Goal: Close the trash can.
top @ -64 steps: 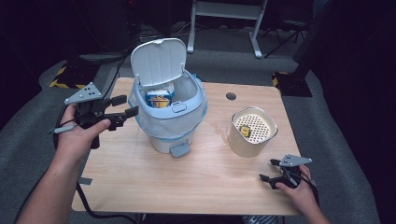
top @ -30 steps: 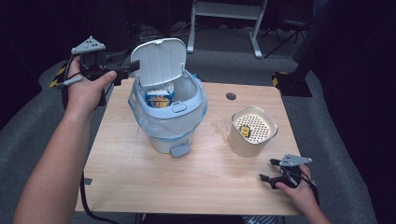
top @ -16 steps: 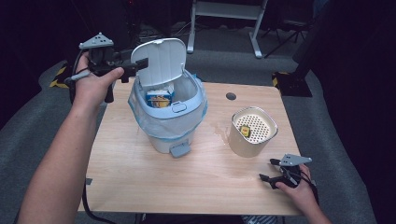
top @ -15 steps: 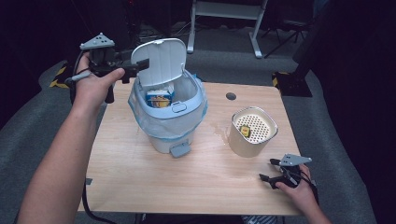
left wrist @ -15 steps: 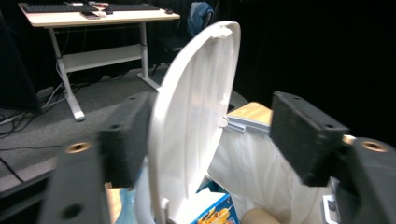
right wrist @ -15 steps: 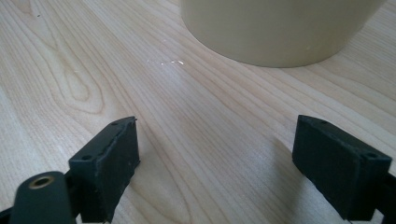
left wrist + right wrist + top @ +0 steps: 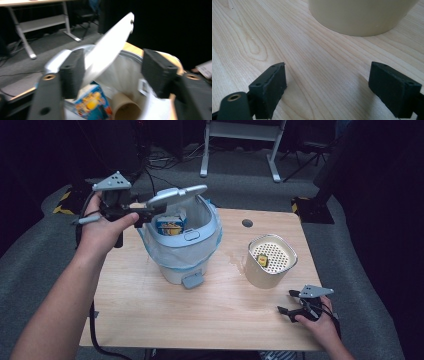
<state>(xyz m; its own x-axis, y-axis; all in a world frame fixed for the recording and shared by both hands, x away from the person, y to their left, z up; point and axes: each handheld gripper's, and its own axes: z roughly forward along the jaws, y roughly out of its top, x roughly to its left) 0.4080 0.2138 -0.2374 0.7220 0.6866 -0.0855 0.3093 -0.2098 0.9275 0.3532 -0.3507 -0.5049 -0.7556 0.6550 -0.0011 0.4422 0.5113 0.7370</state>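
Two grippers are seen, and the lid is being worked by one of them. The left gripper (image 7: 150, 210) is held at the far left rim of the bin (image 7: 175, 266), which stands on the table (image 7: 150, 320). Its jaws are apart but have just been closing, with the edge of the lid (image 7: 176, 196) between them, close against one pad and not clamped. The lid is hinged at the back and is tilted about halfway down over the opening. A box (image 7: 170, 224) and a tube (image 7: 125, 110) are seen inside the bin.

The step is judged to be the shutting of the lid. It is best done by a push down and forward along the lid's swing, so that the hinge is not twisted. The jaws should be kept clear of the rim, and the liner should not be caught under the lid.

The right gripper (image 7: 291, 303) is rested on the table with its jaws wide apart, near the pot (image 7: 260, 275). If the bin slides, it could be steadied from that side.
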